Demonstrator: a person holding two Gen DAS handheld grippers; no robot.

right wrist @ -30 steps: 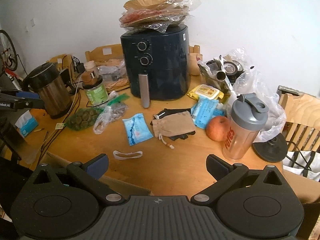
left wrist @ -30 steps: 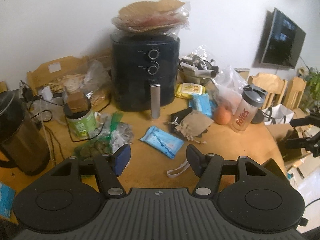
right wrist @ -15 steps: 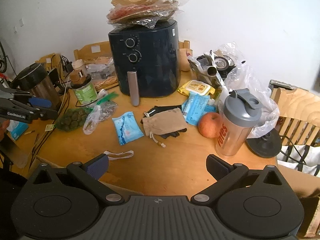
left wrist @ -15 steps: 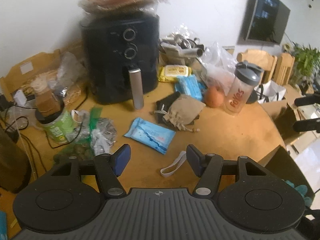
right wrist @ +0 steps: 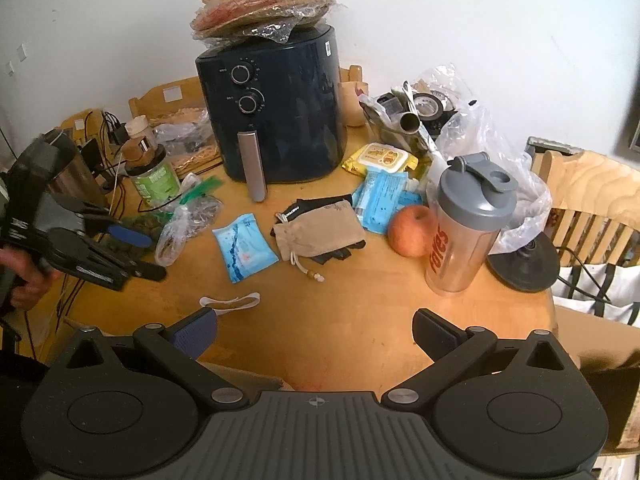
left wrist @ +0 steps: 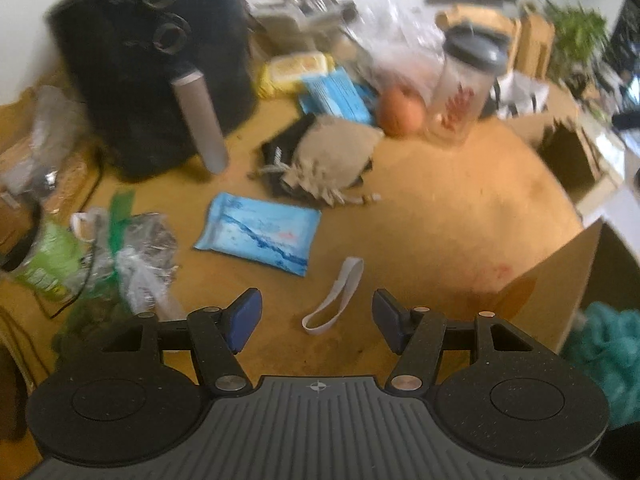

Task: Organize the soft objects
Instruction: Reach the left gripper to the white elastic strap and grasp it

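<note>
Cloth loop: a white elastic band (left wrist: 334, 299) lies flat on the wooden desk (left wrist: 440, 216), just ahead of the left tongs (left wrist: 316, 316) and roughly between their two arms; in the right view the same band (right wrist: 230, 302) sits near the left tip of the right tongs (right wrist: 314, 330).
Handling: probably very light, limp and stretchy, so it should fold where pinched (it may also slide on the smooth wood). Best hold looks like the middle of the loop, both strands together.
Blue pack: a soft tissue or wipe packet (left wrist: 258, 234) just beyond the band, apart from it; likely squashy with a slick wrapper, easiest taken across its short side.
Tan pouch: a drawstring bag (left wrist: 330, 160) resting on a black cloth item, near an apple (left wrist: 401, 108) and a shaker bottle (left wrist: 464, 84).
Left tongs: spread apart, holding nothing.
Right tongs: spread wide, holding nothing, hanging over the near desk edge.
Box: a cardboard box (left wrist: 560, 280) at the right, with teal fabric (left wrist: 604, 344) inside, likely the drop place.
View quality: left picture is blurred.
</note>
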